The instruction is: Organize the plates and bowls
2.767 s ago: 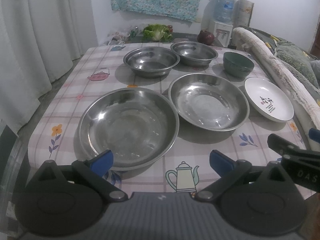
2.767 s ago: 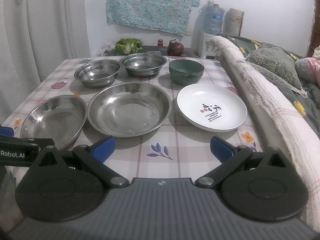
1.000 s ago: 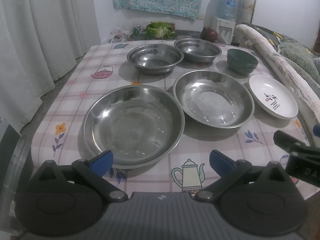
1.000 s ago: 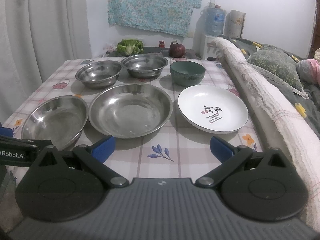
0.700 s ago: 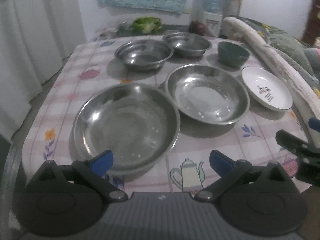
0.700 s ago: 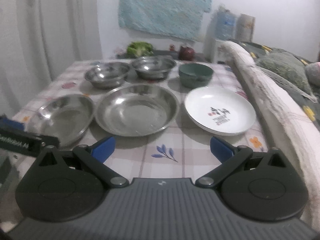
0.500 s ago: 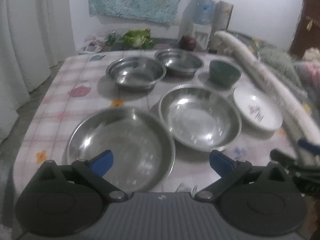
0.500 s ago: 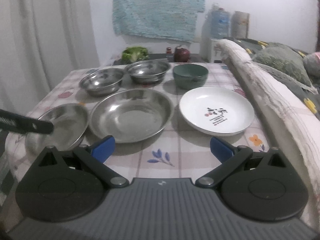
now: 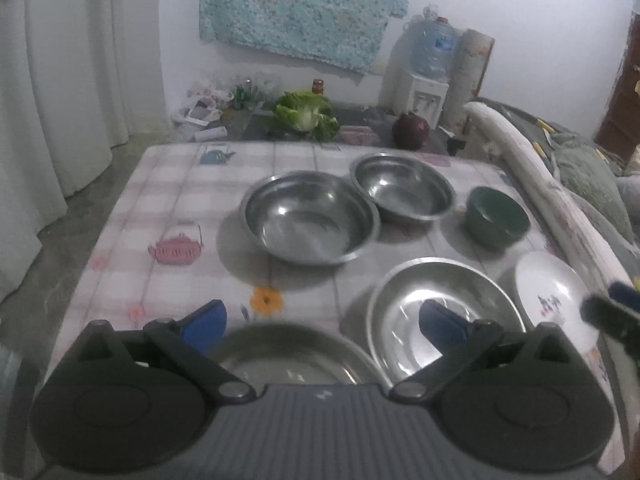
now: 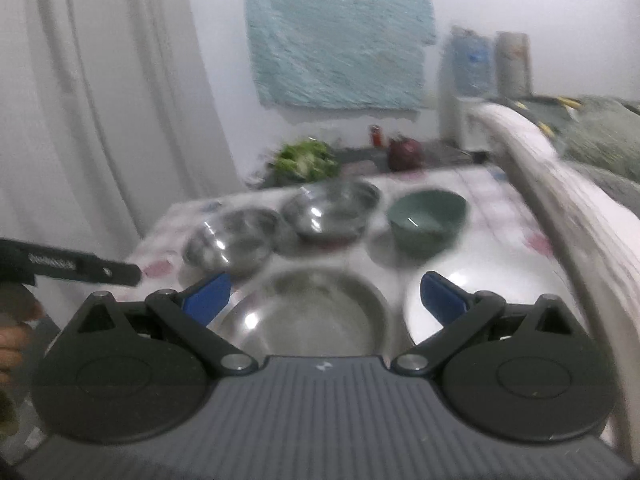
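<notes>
Your left gripper [image 9: 322, 322] and right gripper [image 10: 324, 294] both hung with jaws spread wide and empty above the tabletop [image 9: 168, 208], where two steel bowls [image 9: 312, 218], a green bowl [image 9: 498, 216], two steel plates [image 9: 444, 314] and a white plate [image 9: 550, 294] sat.

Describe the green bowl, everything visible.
The green bowl is small, round and deep, dark green inside and out, and looks like glazed ceramic; a faint highlight shows on its inner wall in the right wrist view. It stands upright and looks empty on the checked tablecloth, in the far row, to the right of the two smaller steel bowls, and beyond the white plate. Nothing touches it but the cloth; both tongs are clear of it.
</notes>
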A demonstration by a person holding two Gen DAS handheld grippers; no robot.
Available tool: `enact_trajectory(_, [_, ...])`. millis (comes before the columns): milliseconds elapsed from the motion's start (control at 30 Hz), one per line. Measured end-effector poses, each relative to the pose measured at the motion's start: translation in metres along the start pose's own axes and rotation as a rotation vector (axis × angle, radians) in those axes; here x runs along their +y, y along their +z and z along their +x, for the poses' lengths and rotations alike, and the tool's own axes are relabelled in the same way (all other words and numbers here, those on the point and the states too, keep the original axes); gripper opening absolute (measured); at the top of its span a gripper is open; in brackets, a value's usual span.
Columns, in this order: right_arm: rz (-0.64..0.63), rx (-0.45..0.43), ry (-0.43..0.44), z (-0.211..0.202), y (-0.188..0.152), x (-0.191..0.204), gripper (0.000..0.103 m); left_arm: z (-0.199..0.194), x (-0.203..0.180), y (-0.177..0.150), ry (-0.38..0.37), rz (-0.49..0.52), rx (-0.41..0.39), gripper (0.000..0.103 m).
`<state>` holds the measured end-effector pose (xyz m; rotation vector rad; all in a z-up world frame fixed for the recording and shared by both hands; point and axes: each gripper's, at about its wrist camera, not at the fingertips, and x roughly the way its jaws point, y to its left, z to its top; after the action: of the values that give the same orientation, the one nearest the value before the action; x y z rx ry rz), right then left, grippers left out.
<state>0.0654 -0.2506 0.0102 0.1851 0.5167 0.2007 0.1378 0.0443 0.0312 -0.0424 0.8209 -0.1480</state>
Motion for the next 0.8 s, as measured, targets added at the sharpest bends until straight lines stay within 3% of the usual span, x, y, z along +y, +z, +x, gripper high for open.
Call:
enact_trajectory(200, [0.012, 0.052, 0.137, 0.077, 0.037, 0.019, 0.100, 0.035, 0.025, 0.029, 0.015, -0.033, 0.049, 0.103])
enact_trajectory(333, [0.055, 0.126, 0.186, 0.135, 0.046, 0.030, 0.096, 0.060, 0.045, 0.042, 0.012, -0.060, 0.033, 0.103])
enact_trajectory(600, [0.084, 0.304, 0.190, 0.235, 0.043, 0.032, 0.054, 0.117, 0.049, 0.068, 0.134, 0.033, -0.002, 0.101])
enact_trajectory(700, [0.083, 0.338, 0.184, 0.252, 0.044, 0.028, 0.050, 0.139, 0.045, 0.072, 0.186, 0.092, -0.007, 0.091])
enact_trajectory(800, [0.086, 0.363, 0.176, 0.269, 0.043, 0.025, 0.045, 0.161, 0.048, 0.074, 0.184, 0.078, 0.028, 0.086])
